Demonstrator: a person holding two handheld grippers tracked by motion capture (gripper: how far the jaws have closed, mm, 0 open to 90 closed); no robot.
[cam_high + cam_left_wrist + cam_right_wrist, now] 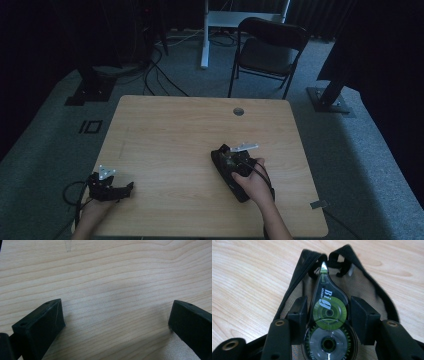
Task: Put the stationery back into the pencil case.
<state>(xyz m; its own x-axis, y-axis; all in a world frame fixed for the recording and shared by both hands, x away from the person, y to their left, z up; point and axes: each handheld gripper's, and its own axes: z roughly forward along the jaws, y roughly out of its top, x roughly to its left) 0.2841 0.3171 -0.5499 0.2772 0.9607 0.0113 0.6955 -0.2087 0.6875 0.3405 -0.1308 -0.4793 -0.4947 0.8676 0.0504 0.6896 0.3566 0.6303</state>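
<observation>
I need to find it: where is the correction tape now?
In the right gripper view the correction tape sits between the right tool's jaws, over an open black mesh pouch on the table's right half.

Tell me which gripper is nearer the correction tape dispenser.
Right. The right gripper has its jaws around the correction tape dispenser, over a black mesh pouch; the left gripper sits open far across the table.

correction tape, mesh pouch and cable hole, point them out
correction tape (329,312), right gripper view, on its green wheel
mesh pouch (297,272), right gripper view, on its black zipper edge
cable hole (238,111), high view, at its centre
</observation>
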